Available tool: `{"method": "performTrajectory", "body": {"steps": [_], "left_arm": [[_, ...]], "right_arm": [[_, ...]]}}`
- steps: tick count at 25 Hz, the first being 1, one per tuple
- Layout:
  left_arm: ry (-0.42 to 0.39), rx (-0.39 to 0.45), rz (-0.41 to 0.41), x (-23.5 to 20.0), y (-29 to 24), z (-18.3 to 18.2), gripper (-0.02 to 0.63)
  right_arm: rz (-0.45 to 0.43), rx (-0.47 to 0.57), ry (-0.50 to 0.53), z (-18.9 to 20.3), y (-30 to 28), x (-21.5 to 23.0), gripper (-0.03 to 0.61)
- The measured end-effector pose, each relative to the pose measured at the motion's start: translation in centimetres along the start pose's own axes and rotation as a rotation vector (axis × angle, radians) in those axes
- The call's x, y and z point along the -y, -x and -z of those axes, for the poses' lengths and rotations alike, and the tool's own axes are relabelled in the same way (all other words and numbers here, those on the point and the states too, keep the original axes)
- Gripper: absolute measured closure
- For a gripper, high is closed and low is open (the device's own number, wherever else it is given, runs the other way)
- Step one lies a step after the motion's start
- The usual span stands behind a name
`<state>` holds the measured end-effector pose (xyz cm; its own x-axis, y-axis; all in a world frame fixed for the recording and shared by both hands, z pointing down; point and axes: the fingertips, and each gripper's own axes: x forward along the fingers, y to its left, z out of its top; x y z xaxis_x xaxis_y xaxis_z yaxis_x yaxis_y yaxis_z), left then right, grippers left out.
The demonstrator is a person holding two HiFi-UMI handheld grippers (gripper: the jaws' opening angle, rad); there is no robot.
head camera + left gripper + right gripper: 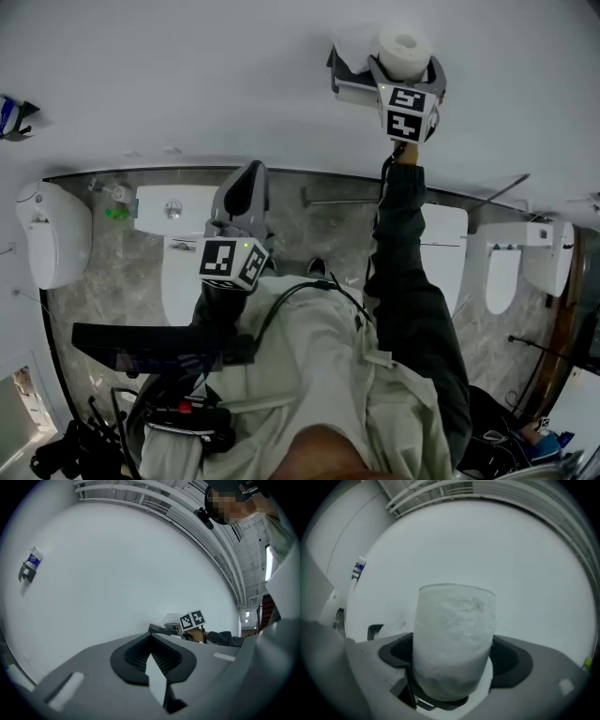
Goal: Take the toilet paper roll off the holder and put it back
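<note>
One toilet paper roll pinched between the right gripper fingers beside one holder; left gripper fingers pressed together

The toilet paper roll stands between the fingers of the right gripper, just right of the holder on the wall. The left gripper hangs lower left, well apart, over a toilet.

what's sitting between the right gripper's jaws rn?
The toilet paper roll, clamped by the right gripper. The right gripper view shows it plainly.
</note>
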<state>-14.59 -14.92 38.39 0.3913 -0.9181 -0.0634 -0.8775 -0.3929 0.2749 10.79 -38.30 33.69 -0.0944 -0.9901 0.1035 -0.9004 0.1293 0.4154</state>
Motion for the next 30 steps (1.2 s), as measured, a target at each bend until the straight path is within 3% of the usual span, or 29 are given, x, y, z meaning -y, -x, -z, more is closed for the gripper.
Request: {"method": "performTrajectory", "body": {"steps": [3, 7, 9, 15, 17, 23, 27, 30], "left_arm": [[0.002, 0.002, 0.011, 0.4, 0.1, 0.0, 0.606], [0.004, -0.008, 0.027, 1.2, -0.1, 0.2, 0.606], [0.002, -0.011, 0.038, 1.6, -0.1, 0.3, 0.606], [-0.001, -0.026, 0.063, 2.5, -0.2, 0.8, 0.606], [-0.005, -0.022, 0.066, 2.7, -0.2, 0.7, 0.606], [-0.010, -0.018, 0.063, 2.6, 0.4, 0.3, 0.606], [-0.016, -0.031, 0.059, 2.8, 0.3, 0.9, 0.606], [-0.019, -0.029, 0.072, 3.7, 0.1, 1.0, 0.606]], "right_arm": [[0.015, -0.010, -0.065, 1.0, 0.7, 1.0, 0.087], [0.041, 0.014, 0.043, -0.4, 2.0, 1.1, 0.097], [0.019, 0.014, -0.022, -0.9, 1.9, 1.3, 0.140], [-0.070, 0.044, -0.209, -1.7, 2.2, -1.1, 0.169], [-0.076, 0.087, -0.194, -2.3, 1.9, -2.2, 0.170], [0.049, 0.112, -0.098, -0.5, 3.9, 0.0, 0.164], [0.048, 0.128, -0.255, 2.2, 7.5, 1.5, 0.164], [-0.084, 0.183, -0.420, 2.5, 11.6, -0.2, 0.164]]}}
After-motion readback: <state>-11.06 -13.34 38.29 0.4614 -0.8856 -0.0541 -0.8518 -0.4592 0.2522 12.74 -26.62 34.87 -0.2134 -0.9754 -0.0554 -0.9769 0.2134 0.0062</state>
